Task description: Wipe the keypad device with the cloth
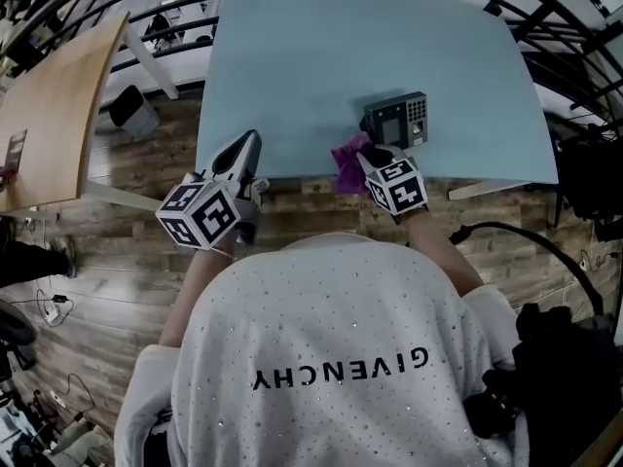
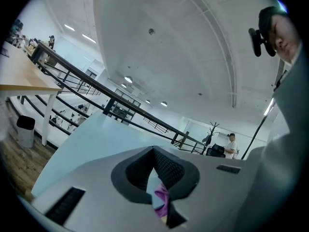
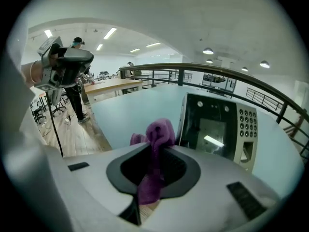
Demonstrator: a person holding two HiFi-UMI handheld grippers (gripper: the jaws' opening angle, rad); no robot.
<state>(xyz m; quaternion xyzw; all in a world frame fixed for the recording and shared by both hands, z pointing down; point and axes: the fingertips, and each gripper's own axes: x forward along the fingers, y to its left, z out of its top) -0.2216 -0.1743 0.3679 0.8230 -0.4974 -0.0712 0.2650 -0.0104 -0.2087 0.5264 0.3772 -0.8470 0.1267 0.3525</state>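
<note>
Keypad device (image 3: 218, 129) digits (tiny) unreadable

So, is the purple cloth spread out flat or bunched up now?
Bunched up: the cloth rises as a crumpled wad from the shut right gripper, beside the keypad device.

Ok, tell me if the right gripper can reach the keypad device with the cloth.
Probably yes: the right gripper holds the cloth just short of the keypad device, with nothing between.
</note>
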